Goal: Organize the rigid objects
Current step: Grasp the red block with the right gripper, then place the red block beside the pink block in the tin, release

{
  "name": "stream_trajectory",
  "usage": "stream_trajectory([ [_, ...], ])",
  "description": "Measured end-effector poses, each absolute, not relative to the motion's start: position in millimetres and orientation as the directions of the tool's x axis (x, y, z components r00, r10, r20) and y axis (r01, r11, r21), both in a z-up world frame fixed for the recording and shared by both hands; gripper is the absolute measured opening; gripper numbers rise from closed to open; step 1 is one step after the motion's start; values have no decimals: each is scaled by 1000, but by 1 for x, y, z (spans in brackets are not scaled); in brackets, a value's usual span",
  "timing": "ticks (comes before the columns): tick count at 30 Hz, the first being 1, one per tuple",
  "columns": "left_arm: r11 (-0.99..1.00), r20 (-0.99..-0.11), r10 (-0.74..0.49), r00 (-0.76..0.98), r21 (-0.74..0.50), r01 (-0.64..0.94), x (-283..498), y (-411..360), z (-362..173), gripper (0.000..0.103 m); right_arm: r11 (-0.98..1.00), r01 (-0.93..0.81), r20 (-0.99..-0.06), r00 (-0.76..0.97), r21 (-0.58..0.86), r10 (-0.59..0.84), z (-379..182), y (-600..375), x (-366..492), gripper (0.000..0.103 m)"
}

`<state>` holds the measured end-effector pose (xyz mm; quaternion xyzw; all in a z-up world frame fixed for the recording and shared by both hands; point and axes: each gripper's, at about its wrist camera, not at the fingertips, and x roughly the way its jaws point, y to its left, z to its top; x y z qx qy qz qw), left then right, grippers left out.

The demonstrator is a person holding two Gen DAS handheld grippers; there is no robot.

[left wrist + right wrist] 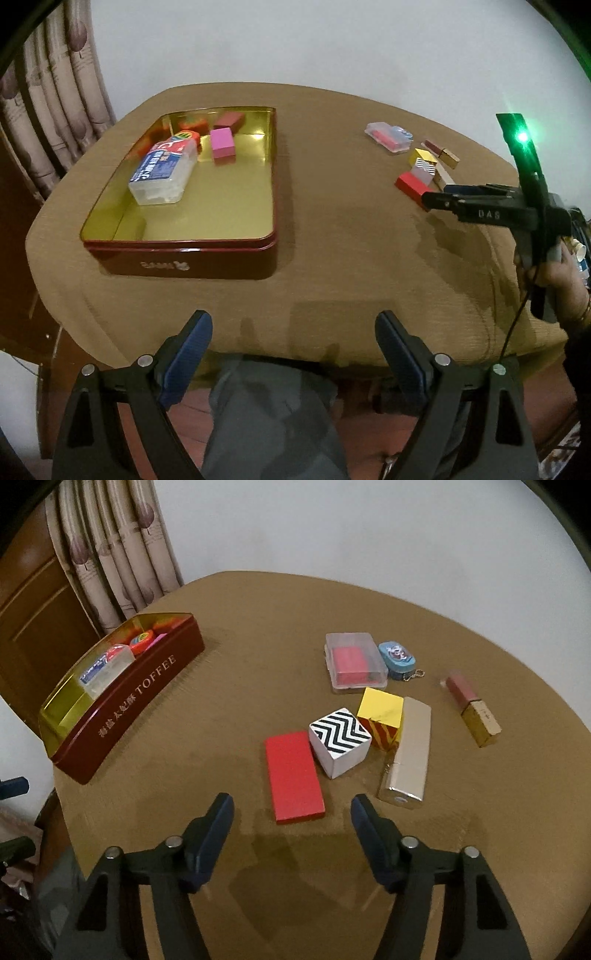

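Observation:
A dark red toffee tin [184,254] stands open at the table's left, holding a clear plastic box [162,173], a pink block [222,144] and other small items. My left gripper [293,325] is open and empty over the table's near edge, in front of the tin. In the right wrist view, a flat red block [293,777] lies with its near end between the fingers of my open right gripper [291,805]; the pads stand apart from it. Behind it sit a black-and-white zigzag block [340,738] and a yellow cube [382,707].
Further loose items lie right of centre: a gold case [408,749], a lipstick [472,710], a clear case with a red insert [354,664] and a blue keychain [397,659]. Bare brown tabletop [258,657] separates them from the tin [140,694]. A curtain [122,554] hangs behind.

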<state>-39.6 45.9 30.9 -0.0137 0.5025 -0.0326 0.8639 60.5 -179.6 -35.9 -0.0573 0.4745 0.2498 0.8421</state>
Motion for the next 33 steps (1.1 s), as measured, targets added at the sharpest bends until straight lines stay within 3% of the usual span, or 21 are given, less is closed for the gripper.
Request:
stream_trajectory([
  [1, 997, -872, -76, 483, -63, 43, -40, 47, 28, 87, 868, -472, -834, 411, 151, 369, -38, -180, 64, 57],
  [9, 992, -904, -128, 408, -114, 59, -34, 51, 8, 87, 878, -453, -866, 363, 157, 343, -51, -169, 86, 54],
  [12, 992, -905, -126, 407, -109, 66, -35, 50, 8, 87, 875, -462, -875, 353, 145, 331, -51, -164, 90, 33],
  [13, 992, -904, -124, 409, -105, 67, -36, 49, 10, 87, 876, -462, -879, 349, 140, 325, -51, -162, 91, 31],
  [19, 994, -897, -105, 429, -82, 71, -51, 53, 20, 87, 867, -446, -879, 292, 223, 376, -41, -153, 79, 31],
  [26, 999, -880, -36, 473, -40, 3, -72, 80, 28, 88, 782, -449, -759, 286, 432, 584, 31, -116, 76, 31],
  [33, 983, -893, -86, 443, -149, -109, -71, 124, 26, 87, 751, -436, -742, 237, 496, 627, 54, -31, 109, 31],
])
